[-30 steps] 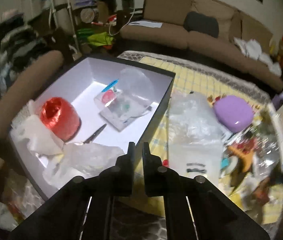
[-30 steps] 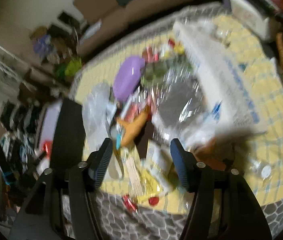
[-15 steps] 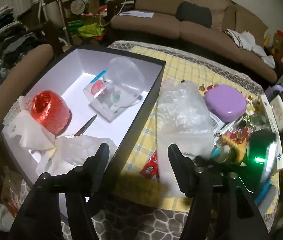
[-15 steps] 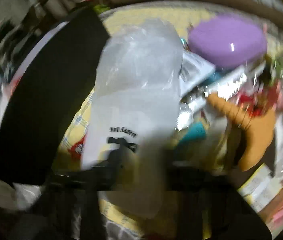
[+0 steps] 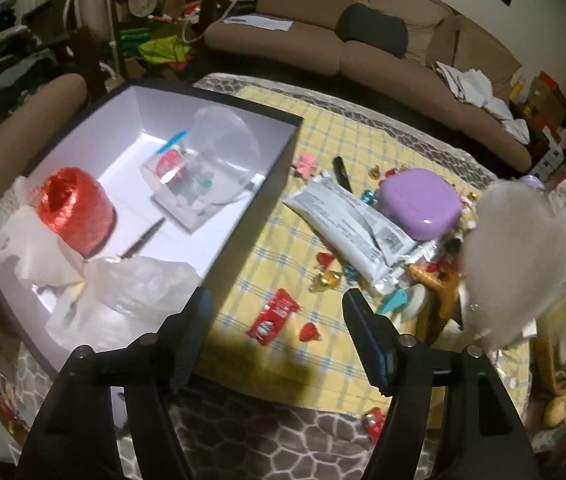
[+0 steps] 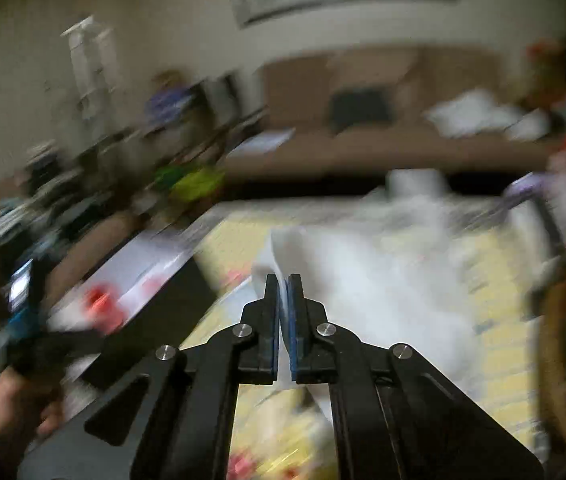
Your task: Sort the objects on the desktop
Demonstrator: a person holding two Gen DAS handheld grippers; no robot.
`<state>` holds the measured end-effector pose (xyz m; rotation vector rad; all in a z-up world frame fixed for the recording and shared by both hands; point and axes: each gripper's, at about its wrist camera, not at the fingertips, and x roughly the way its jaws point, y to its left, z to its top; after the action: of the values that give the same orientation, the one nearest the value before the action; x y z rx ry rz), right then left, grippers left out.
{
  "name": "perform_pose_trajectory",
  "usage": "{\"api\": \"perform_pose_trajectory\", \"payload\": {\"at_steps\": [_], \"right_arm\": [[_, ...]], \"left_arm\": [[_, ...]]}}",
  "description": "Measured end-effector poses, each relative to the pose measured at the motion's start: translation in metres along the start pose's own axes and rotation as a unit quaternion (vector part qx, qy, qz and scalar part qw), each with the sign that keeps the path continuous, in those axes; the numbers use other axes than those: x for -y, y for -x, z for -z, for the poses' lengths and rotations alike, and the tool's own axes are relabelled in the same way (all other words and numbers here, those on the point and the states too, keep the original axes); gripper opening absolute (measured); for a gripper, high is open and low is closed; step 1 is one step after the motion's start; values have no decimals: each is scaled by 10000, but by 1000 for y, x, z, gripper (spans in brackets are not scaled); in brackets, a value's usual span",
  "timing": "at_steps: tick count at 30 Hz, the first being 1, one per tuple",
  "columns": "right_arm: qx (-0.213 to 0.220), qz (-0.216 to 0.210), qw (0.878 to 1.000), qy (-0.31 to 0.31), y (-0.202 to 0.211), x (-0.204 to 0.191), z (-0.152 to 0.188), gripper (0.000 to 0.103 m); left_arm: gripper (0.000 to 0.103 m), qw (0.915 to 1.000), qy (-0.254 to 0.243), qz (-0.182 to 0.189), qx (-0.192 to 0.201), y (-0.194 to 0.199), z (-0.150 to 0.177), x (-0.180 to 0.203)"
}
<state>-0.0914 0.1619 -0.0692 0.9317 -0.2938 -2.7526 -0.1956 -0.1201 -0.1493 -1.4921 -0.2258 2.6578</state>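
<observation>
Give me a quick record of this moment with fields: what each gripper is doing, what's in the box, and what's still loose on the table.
left gripper: jaws opening, nothing between them, over the tablecloth beside the box
right gripper: shut on plastic bag, blurred
box: black outside, white inside
box contents: red twine roll, scissors, clear bags
loose on table: purple case, white pouch, red wrapper, small candies
</observation>
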Motion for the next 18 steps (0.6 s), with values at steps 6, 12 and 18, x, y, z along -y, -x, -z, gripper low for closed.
{"api": "perform_pose_trajectory", "payload": {"at_steps": [6, 12, 18], "right_arm": [[-3249, -1410, 9162, 1874, -91, -75, 102, 4], [-3817, -1331, 8945, 1908, -87, -63, 126, 39], [-2661, -844, 9518, 1269, -47, -37, 77, 63]], "left_arm": [[79, 9984, -403, -90, -389, -14, 10, 13], [81, 9946, -542, -182, -861, -40, 20, 22], [86, 9835, -1248, -91, -1302, -67, 38, 69]]}}
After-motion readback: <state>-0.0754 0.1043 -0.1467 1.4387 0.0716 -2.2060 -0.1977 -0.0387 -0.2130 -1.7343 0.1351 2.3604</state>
